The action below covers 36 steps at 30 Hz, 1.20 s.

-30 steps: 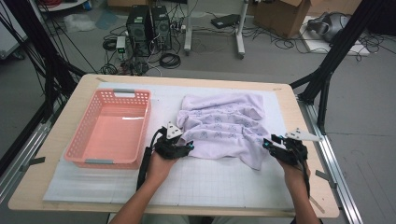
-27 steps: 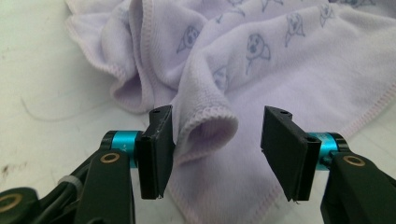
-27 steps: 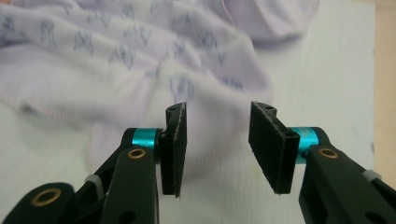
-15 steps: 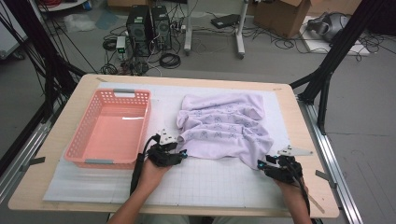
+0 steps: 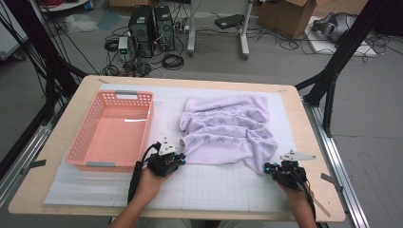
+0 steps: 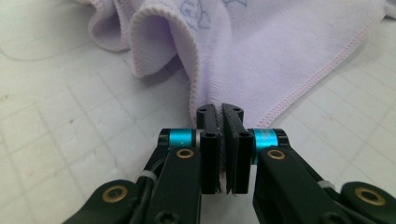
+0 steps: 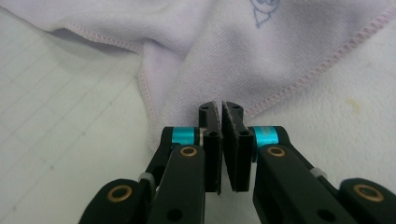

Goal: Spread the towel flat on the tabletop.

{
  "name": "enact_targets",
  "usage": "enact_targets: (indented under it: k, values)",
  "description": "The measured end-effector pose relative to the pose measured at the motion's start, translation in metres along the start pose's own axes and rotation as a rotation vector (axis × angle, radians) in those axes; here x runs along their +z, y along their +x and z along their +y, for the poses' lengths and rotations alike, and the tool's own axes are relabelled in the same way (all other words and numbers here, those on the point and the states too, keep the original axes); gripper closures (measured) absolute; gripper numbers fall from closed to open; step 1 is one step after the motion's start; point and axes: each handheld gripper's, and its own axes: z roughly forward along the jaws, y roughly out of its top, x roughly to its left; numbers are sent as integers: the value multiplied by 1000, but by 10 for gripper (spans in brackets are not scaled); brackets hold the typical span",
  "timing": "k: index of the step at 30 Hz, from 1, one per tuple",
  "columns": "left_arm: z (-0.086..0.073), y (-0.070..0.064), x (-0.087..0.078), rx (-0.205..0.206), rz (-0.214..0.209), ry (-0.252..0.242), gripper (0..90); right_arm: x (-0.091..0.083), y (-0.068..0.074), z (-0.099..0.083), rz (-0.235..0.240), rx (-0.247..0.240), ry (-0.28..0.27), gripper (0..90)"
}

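Observation:
A crumpled lilac towel [image 5: 228, 128] with a faint blue print lies on the white grid mat [image 5: 214, 187]. My left gripper [image 5: 179, 159] rests at the towel's near left corner. In the left gripper view, the gripper [image 6: 220, 109] has its jaws pressed together on the hemmed edge of the towel [image 6: 261, 56]. My right gripper [image 5: 270, 168] is at the near right corner. In the right gripper view, that gripper [image 7: 220, 108] is likewise shut, pinching a fold of the towel [image 7: 233, 56]. Both grippers lie low on the mat.
A pink plastic basket [image 5: 78, 142] stands on the left side of the mat, just left of my left gripper. The wooden table edge [image 5: 313, 142] runs along the right. Cables, computer cases and boxes sit on the floor beyond the table.
Both grippers have drawn back toward the table's front edge, and the right one shifted left to the towel's near corner. The towel itself has hardly moved.

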Motion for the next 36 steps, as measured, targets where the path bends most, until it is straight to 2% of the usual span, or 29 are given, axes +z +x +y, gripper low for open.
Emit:
enact_targets:
  k: [2, 7, 13, 16, 18, 21, 24, 28, 32, 36]
  values:
    - [-2, -1, -8, -20, -4, -19, 856, -6, 2, -4, -6, -15, 6, 867]
    - [-9, -14, -30, -42, 8, -62, 856, -24, 9, -21, -2, 8, -4, 867]
    - [-23, -27, -53, -83, 5, -92, 856, -52, 18, -39, -9, 1, -46, 868]
    - [-32, -34, -63, -90, 5, -95, 855, -66, 19, -46, 0, 24, -76, 868]
    - [-40, -38, -69, -104, 3, -96, 855, -72, 21, -52, 8, 32, -77, 868]
    - [-50, -43, -76, -130, 0, -100, 854, -79, 29, -62, 13, 14, -68, 868]
    - [-58, -50, -85, -125, 4, -100, 854, -85, 38, -68, 26, 19, -69, 868]
    - [-67, -57, -96, -142, 1, -116, 853, -93, 48, -76, 24, 2, -63, 868]
    - [-73, -66, -97, -125, 5, -96, 852, -99, 49, -85, 33, 19, -60, 868]
    - [-75, -71, -97, -121, 9, -96, 853, -102, 49, -87, 42, 29, -63, 868]
